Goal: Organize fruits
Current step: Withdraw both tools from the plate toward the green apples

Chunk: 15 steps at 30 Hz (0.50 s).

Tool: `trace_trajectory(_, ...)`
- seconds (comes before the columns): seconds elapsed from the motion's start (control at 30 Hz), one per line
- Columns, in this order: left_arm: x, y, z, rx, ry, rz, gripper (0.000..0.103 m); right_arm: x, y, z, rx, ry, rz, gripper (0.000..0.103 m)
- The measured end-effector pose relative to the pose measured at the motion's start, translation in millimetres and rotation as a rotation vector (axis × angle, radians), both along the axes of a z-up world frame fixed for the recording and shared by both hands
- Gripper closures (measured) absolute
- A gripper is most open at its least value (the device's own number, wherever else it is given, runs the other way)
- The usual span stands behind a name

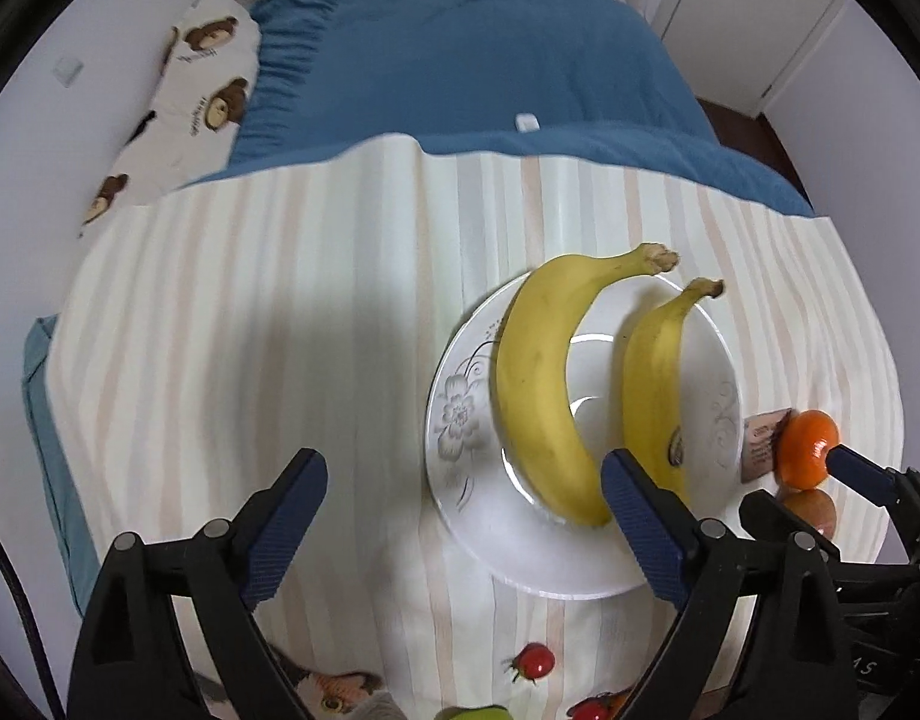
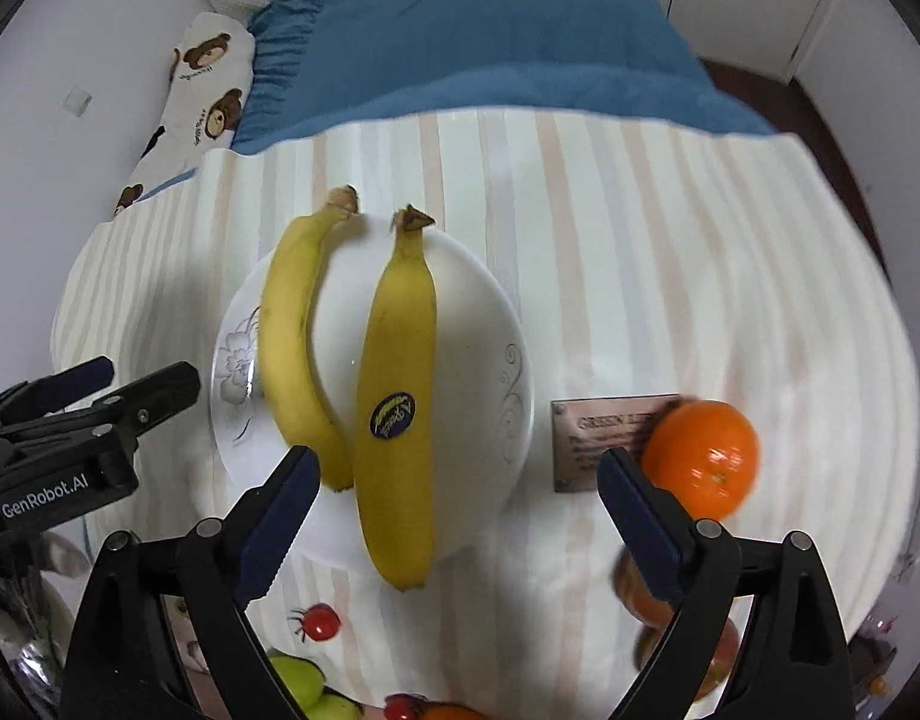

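Two yellow bananas lie side by side on a white flower-patterned plate (image 1: 460, 420) on the striped cloth. The longer banana (image 1: 538, 384) is on the left, and the one with a blue sticker (image 2: 393, 408) on the right. My left gripper (image 1: 463, 474) hangs open above the plate's near left rim with nothing between its fingers. My right gripper (image 2: 456, 468) is open too and hovers over the near end of the sticker banana without pressing on it. An orange (image 2: 700, 456) sits just outside its right finger.
A brown printed card (image 2: 604, 438) lies between the plate (image 2: 508, 384) and the orange. Near the front edge are a small red fruit (image 2: 318, 621), green fruit (image 2: 297, 678) and a reddish apple (image 2: 640, 600). A blue blanket (image 1: 460, 60) and a teddy-bear pillow (image 1: 189, 90) lie beyond the cloth.
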<state>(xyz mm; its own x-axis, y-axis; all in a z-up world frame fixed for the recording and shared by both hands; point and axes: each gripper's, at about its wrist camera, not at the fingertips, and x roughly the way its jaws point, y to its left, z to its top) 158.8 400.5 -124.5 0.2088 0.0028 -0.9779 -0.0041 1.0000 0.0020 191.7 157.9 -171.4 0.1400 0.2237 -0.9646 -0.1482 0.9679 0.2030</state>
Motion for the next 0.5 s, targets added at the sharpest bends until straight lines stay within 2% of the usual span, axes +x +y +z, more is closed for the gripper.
trace_trajectory(0.03, -26, 13, 9, -0.001, -0.022, 0.005, 0.007, -5, 0, 6, -0.005, -0.015, 0.002, 0.007)
trace_trajectory(0.07, -27, 12, 15, 0.0, -0.033, 0.006, 0.004, -13, -1, 14, -0.011, -0.034, 0.004, 0.007)
trace_trajectory(0.17, -74, 15, 37, 0.004, -0.093, 0.001, 0.004, -31, -2, 37, -0.019, -0.085, 0.008, 0.007)
trace_trajectory(0.2, -72, 12, 44, 0.005, -0.106, 0.0, 0.003, -36, -4, 44, -0.017, -0.1, 0.007, 0.007)
trace_trajectory(0.27, -93, 22, 62, 0.004, -0.139, -0.005, 0.003, -45, -3, 57, -0.017, -0.129, 0.007, 0.007)
trace_trajectory(0.3, -119, 32, 73, 0.006, -0.163, -0.008, 0.004, -53, -5, 64, -0.019, -0.148, 0.004, 0.007)
trace_trajectory(0.33, -128, 33, 78, 0.008, -0.178, -0.01, 0.004, -59, -7, 71, -0.019, -0.161, 0.001, 0.007)
trace_trajectory(0.37, -157, 46, 93, 0.011, -0.198, -0.013, 0.004, -67, -8, 78, -0.018, -0.176, -0.001, 0.007)
trace_trajectory(0.4, -162, 39, 105, 0.014, -0.21, -0.014, 0.004, -75, -10, 85, -0.017, -0.191, -0.005, 0.007)
trace_trajectory(0.43, -190, 51, 116, 0.015, -0.231, -0.018, 0.004, -82, -11, 92, -0.015, -0.204, -0.009, 0.007)
trace_trajectory(0.5, -189, 25, 132, 0.013, -0.25, -0.019, 0.004, -98, -14, 109, -0.013, -0.237, -0.019, 0.007)
